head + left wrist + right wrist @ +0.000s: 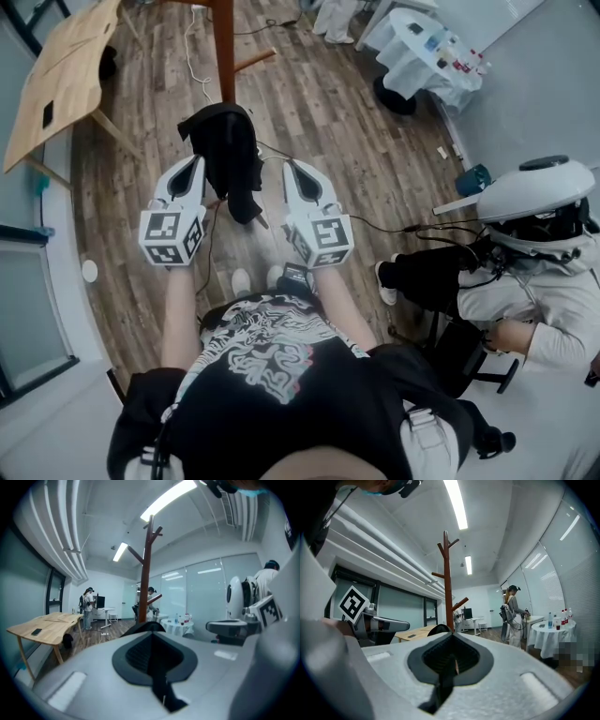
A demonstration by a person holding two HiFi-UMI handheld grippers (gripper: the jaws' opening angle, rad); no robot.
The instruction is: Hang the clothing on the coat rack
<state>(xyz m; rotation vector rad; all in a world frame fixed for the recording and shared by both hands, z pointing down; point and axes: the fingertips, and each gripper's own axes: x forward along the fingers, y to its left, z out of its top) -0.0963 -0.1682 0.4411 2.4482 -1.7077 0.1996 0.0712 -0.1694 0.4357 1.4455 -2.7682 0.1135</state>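
A black garment (225,150) hangs in the air between my two grippers, above the wooden floor. My left gripper (199,161) is shut, its tip against the garment's left side. Level with it, my right gripper (289,167) is also shut, and a thin edge of the cloth runs to its tip. In the left gripper view the closed left gripper (151,634) has a black hump of cloth (150,625) just past it. The right gripper (451,637) shows the same hump of cloth (439,630). The brown wooden coat rack (225,47) (147,564) (447,583) stands straight ahead, beyond the garment.
A wooden table (61,75) (47,620) stands at the left. A round table with a white cloth (422,52) (551,637) is at the far right. A person in a white helmet (534,281) sits close on the right. Cables (202,84) lie on the floor near the rack.
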